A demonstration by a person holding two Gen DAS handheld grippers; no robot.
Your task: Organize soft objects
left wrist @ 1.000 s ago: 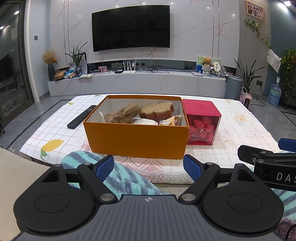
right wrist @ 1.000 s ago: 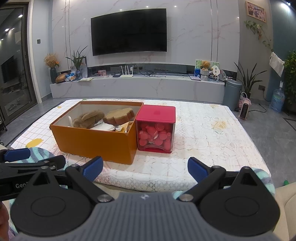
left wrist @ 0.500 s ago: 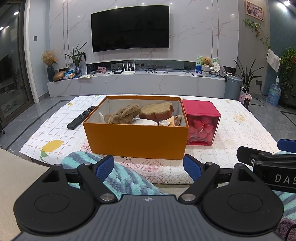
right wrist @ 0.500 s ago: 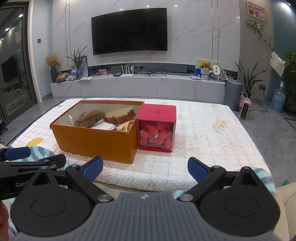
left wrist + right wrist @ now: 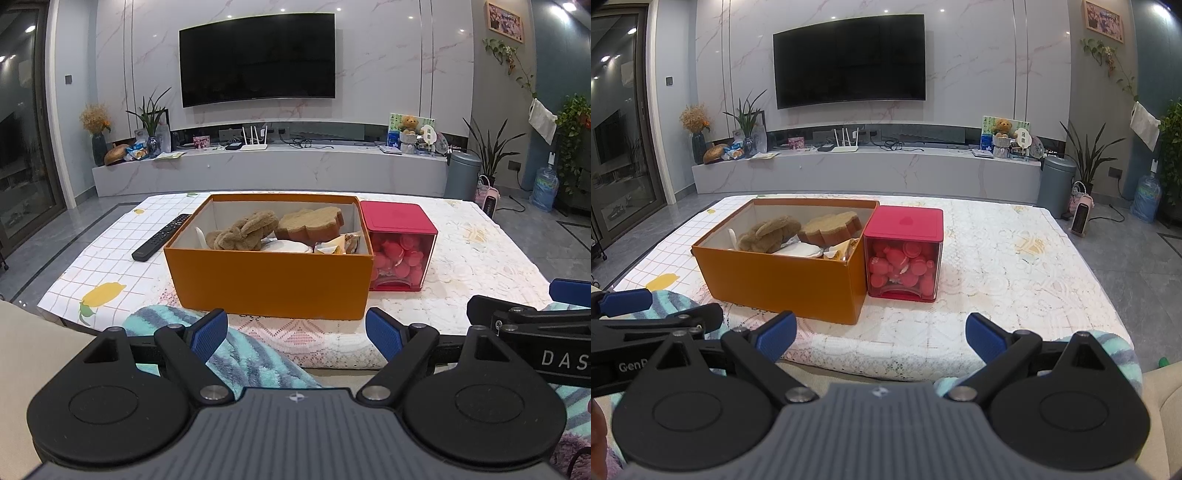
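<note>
Both grippers, left and right, spread and empty; brown plush toy in orange box looks light, squashy—pinch mid-body.

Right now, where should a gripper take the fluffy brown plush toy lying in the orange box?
Probably from above, across the raised limb of the fluffy brown plush toy: it lies above the other items, and the walls of the orange box block any sideways approach. The open left gripper sits nearer.
</note>
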